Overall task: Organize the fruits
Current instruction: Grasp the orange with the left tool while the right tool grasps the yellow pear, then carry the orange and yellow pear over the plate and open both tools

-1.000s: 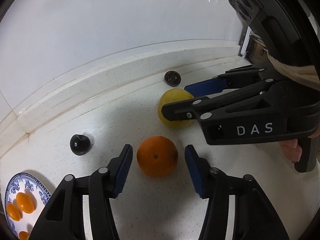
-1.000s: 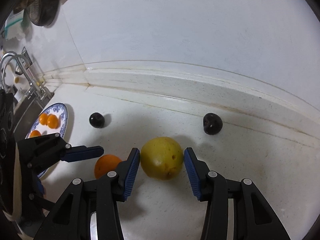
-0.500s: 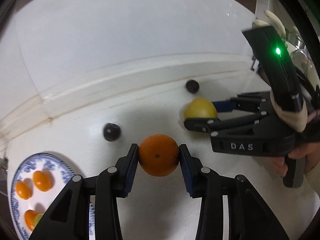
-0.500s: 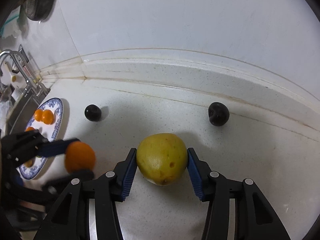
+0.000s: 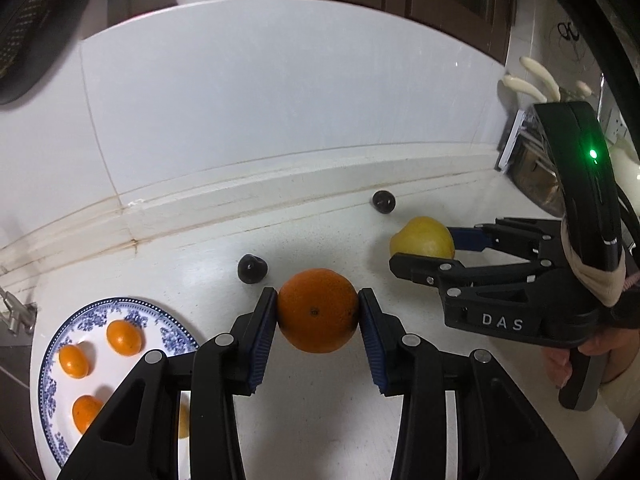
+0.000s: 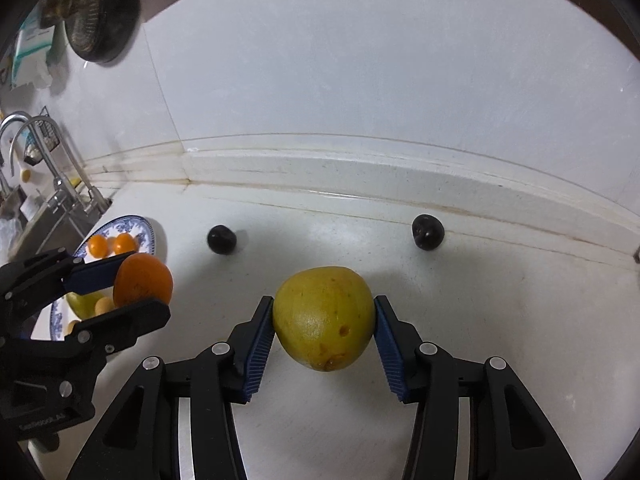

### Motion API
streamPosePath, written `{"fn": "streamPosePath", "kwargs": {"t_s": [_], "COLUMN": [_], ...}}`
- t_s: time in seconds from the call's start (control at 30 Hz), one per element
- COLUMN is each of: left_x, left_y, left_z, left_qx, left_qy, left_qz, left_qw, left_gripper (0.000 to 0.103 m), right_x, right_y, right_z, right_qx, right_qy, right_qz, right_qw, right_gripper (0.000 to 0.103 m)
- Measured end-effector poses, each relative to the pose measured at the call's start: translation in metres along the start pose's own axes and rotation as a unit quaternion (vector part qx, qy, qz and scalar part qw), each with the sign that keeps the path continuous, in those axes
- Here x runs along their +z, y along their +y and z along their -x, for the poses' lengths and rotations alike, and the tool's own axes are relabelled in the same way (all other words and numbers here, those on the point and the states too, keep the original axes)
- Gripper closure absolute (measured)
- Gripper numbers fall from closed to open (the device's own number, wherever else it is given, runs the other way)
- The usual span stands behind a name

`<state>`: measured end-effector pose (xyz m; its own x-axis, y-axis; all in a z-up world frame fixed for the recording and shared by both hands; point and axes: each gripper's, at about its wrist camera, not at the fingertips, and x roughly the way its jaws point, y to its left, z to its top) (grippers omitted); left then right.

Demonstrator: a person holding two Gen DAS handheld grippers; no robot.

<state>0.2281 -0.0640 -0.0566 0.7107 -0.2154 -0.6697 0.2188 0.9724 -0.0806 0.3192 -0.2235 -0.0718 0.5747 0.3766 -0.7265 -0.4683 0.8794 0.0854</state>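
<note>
My left gripper (image 5: 318,312) is shut on an orange (image 5: 317,309) and holds it above the white counter; the same orange (image 6: 143,280) shows at the left of the right wrist view. My right gripper (image 6: 325,320) is shut on a yellow pear-like fruit (image 6: 324,316), lifted off the counter, also seen as the yellow fruit (image 5: 423,237) at the right of the left wrist view. Two dark plums (image 6: 221,239) (image 6: 427,231) lie on the counter near the back ledge. A blue-patterned plate (image 5: 52,392) at the left carries several small oranges.
A raised ledge and white tiled wall (image 6: 360,80) close off the back of the counter. A sink with a faucet (image 6: 60,176) lies beyond the plate on the left. A person's hand (image 5: 560,364) grips the right gripper's handle. A toaster-like appliance (image 5: 532,172) stands far right.
My left gripper closed on the orange and lifted it toward the plate side. The right gripper closed on the yellow fruit and raised it off the counter.
</note>
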Motion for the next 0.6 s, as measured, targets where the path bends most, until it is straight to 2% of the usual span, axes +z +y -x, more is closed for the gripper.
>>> {"fn": "streamPosePath", "kwargs": {"t_s": [0.1, 0.6], "left_x": [0.001, -0.019], "left_y": [-0.001, 0.029], "left_z": [-0.003, 0.063], "left_qx": [-0.001, 0.009], "left_qy": [-0.007, -0.051], "left_qz": [0.003, 0.023], "left_qw": [1.0, 0.9984], "left_gripper": [0.063, 0.063], "right_x": [-0.003, -0.007], "right_y": [0.008, 0.069], "right_z": [0.01, 0.064], "right_qx": [-0.004, -0.022], "right_qy": [-0.007, -0.059], "right_qz": [-0.003, 0.005], "right_qw": [1.0, 0.998], "right_gripper": [0.054, 0.054]}}
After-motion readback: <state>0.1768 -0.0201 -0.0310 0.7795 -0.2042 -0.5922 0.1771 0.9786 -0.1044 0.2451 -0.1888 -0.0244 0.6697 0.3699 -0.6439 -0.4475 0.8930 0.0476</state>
